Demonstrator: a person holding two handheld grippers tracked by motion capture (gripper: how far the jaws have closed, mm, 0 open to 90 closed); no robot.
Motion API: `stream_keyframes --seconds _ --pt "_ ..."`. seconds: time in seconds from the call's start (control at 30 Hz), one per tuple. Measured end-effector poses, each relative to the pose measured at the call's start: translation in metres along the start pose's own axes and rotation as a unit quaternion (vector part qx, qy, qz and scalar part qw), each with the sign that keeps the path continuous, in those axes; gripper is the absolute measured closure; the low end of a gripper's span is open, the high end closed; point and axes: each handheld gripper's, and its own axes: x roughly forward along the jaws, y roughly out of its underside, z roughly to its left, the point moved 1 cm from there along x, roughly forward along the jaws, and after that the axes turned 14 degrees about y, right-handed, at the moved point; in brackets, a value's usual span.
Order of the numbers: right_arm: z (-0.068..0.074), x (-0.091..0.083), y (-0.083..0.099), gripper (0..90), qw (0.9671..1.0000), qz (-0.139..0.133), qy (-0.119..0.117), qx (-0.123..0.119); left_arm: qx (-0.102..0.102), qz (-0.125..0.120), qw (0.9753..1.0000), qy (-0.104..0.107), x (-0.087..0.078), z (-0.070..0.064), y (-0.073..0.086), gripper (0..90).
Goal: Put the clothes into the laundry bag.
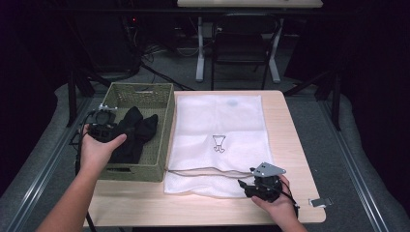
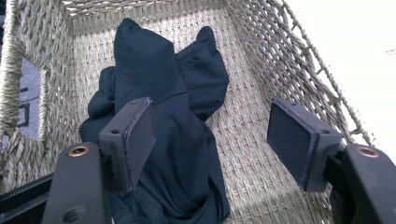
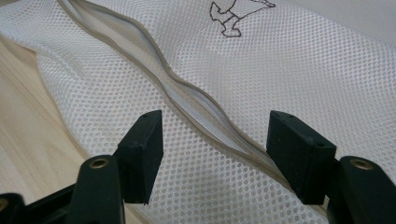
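Note:
A white mesh laundry bag point(image 1: 218, 140) lies flat on the wooden table, with a small drawn mark point(image 3: 233, 16) on it and a beige zipper seam point(image 3: 187, 91) near its front edge. My right gripper point(image 1: 247, 185) point(image 3: 215, 154) stands open just over that seam, one jaw on each side. A woven basket point(image 1: 164, 111) at the left holds a dark crumpled garment point(image 1: 134, 133) point(image 2: 173, 116). My left gripper point(image 1: 107, 126) point(image 2: 210, 140) is open inside the basket, its left jaw against the cloth.
A small grey clip point(image 1: 320, 202) lies by the table's front right corner. Bare wood point(image 1: 285, 145) runs along the right of the bag. Beyond the table stand a dark chair point(image 1: 241, 46) and another table's legs.

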Motion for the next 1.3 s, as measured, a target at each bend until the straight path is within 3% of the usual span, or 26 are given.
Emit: stream_keyframes --seconds 0.27,0.7,0.83,1.07,1.3 --pt "0.0 0.001 0.0 36.2 1.0 0.0 0.0 -0.001 -0.032 0.015 0.9994 0.005 0.007 0.013 -0.011 31.7" --pt "0.0 0.001 0.0 36.2 1.0 0.002 -0.001 -0.002 -0.046 0.051 0.9974 -0.02 0.03 0.026 -0.027 31.7" --pt "-0.001 0.001 0.0 36.2 1.0 0.002 -0.001 -0.003 -0.053 0.06 0.9966 -0.017 0.036 0.029 -0.03 31.9" --pt "0.0 0.003 0.0 36.2 1.0 0.004 -0.001 -0.003 -0.061 0.08 0.9944 -0.031 0.047 0.039 -0.03 32.0" --pt "0.0 0.002 0.001 36.2 1.0 0.004 -0.002 -0.003 -0.108 0.093 0.9893 -0.029 0.056 0.055 -0.022 31.9"
